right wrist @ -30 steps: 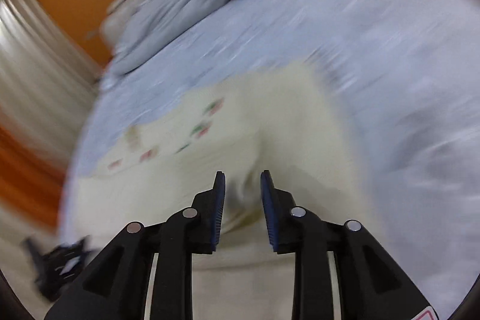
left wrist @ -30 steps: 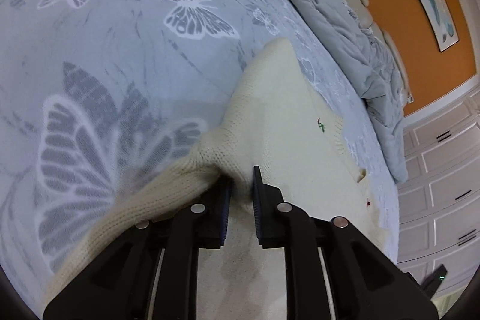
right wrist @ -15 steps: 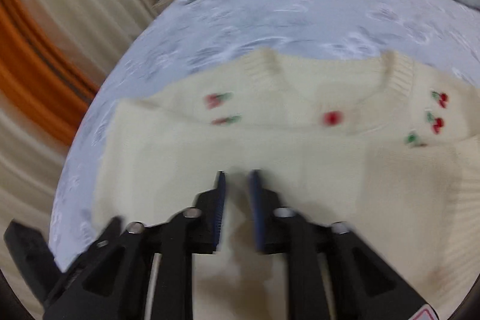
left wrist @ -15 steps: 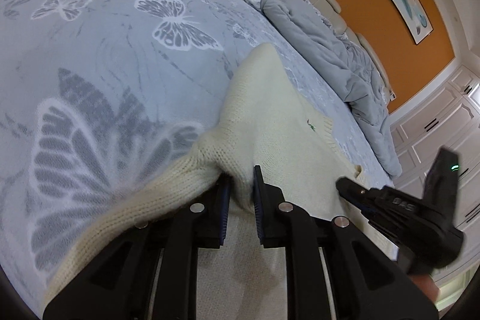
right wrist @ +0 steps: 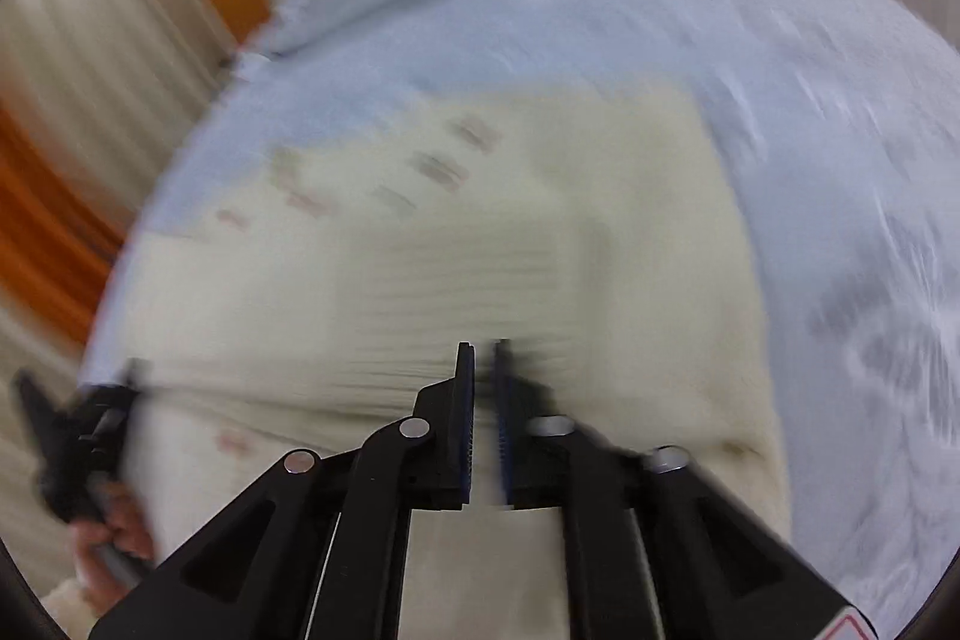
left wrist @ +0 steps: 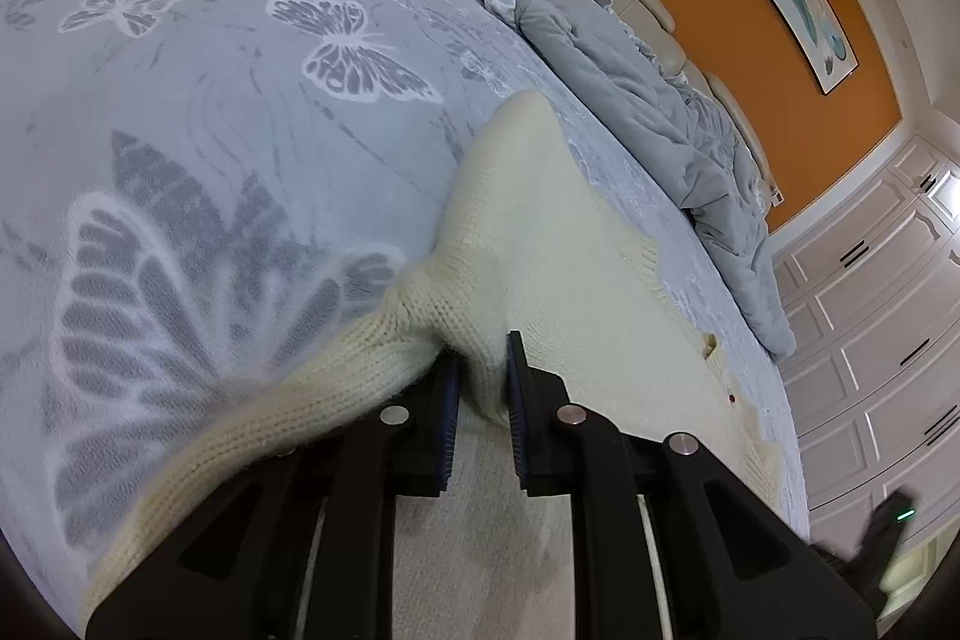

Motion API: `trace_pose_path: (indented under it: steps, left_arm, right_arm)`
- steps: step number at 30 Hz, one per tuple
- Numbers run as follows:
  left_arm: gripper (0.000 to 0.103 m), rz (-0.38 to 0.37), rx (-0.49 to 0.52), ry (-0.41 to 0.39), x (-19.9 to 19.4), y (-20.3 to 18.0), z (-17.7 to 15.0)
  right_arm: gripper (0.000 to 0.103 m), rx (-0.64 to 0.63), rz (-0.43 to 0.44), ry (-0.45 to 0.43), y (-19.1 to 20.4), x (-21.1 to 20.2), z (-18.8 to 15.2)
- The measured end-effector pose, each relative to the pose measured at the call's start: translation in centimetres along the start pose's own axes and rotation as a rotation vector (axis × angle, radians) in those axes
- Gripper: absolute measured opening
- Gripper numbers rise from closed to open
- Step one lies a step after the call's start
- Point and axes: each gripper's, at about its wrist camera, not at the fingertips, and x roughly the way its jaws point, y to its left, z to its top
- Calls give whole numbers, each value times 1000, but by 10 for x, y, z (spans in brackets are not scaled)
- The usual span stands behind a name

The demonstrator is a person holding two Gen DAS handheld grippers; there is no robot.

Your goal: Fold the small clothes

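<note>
Cream sweater (left wrist: 540, 232) lay mid-frame on bed (left wrist: 240, 100). Left gripper (left wrist: 483, 388) fingers pinched sweater fold. Right gripper (right wrist: 485, 400) fingers were together, empty. Fold step under way; next move probably needed right grip on sweater.

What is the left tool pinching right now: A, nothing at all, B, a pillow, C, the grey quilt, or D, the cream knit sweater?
D: in the left wrist view the left tool has a bunched fold of the cream knit sweater squeezed between its pads, while the grey quilt lies far off by the headboard.
</note>
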Motion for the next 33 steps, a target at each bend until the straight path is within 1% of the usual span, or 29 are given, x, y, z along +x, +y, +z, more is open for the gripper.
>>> trace_pose_path:
  steps: [1, 2, 3, 4, 5, 6, 7, 8, 9, 10, 11, 12, 13, 14, 15, 17, 18, 19, 20, 21, 23, 24, 25, 26, 28, 30, 31, 33]
  left_arm:
    - [15, 2, 0, 0, 0, 0, 0]
    - [15, 3, 1, 0, 0, 0, 0]
    - [15, 3, 0, 0, 0, 0, 0]
    - [15, 1, 0, 0, -1, 0, 0]
    - [15, 2, 0, 1, -1, 0, 0]
    - [15, 1, -4, 6, -1, 0, 0]
    - [15, 4, -8, 18, -1, -1, 1]
    - [17, 10, -9, 38, -5, -1, 2]
    - [22, 8, -5, 73, -16, -2, 2]
    - [34, 3, -4, 92, -27, -1, 0]
    - [41, -1, -1, 113, -43, 2, -5]
    - [57, 0, 7, 136, -67, 6, -11]
    - [82, 5, 12, 147, -94, 12, -18]
    - [90, 25, 12, 151, -112, 17, -24]
    - [93, 55, 4, 164, -143, 28, -35]
    - [96, 85, -22, 217, -172, 44, -50]
    - [96, 115, -53, 264, -187, 58, -63]
    - [96, 127, -85, 289, -197, 69, -74]
    - [96, 118, -105, 290, -204, 76, -81]
    - [96, 85, -118, 256, -216, 81, -90]
    - [96, 89, -131, 234, -223, 81, -99]
    - [97, 103, -126, 226, -223, 77, -103]
    - [97, 116, -116, 218, -222, 74, -105]
    - [97, 137, -109, 215, -219, 72, -106]
    - [96, 150, -129, 206, -220, 71, -106]
    - [94, 142, -177, 201, -223, 73, -104]
    - [93, 144, -196, 202, -226, 75, -103]
    - [93, 124, -265, 196, -233, 82, -101]
  right_arm:
    - [0, 52, 25, -18, -10, -4, -1]
    - [0, 90, -10, -47, -14, -17, -2]
    - [15, 106, -48, -72, -15, -28, -3]
    - [16, 122, -85, -90, -15, -38, -5]
    - [16, 163, -72, -95, -19, -52, -12]
    - [17, 187, -29, -91, -22, -64, -20]
    - [30, 187, -12, -82, -24, -82, -35]
    - [41, 164, -37, -71, -27, -93, -46]
    - [63, 124, -87, -55, -28, -111, -63]
    - [76, 104, -113, -48, -30, -124, -75]
    - [76, 77, -136, -28, -35, -146, -100]
    - [76, 56, -148, -7, -39, -158, -116]
    - [76, 41, -171, 24, -43, -171, -136]
    - [76, 43, -181, 54, -49, -180, -153]
    - [76, 57, -179, 85, -53, -187, -167]
    - [76, 109, -144, 147, -63, -199, -194]
    - [76, 138, -121, 168, -66, -200, -204]
    - [76, 166, -94, 184, -68, -199, -212]
    - [76, 204, -45, 204, -69, -192, -221]
    - [76, 219, -11, 216, -69, -188, -227]
    - [78, 255, 41, 237, -65, -172, -235]
    - [82, 260, 48, 233, -62, -165, -238]
    - [86, 254, 38, 206, -58, -162, -238]
    - [86, 250, 45, 187, -54, -163, -238]
    - [85, 257, 60, 169, -41, -165, -241]
    - [83, 276, 111, 160, -35, -166, -242]
    - [80, 277, 116, 160, -32, -165, -242]
    - [79, 251, 96, 162, -25, -163, -244]
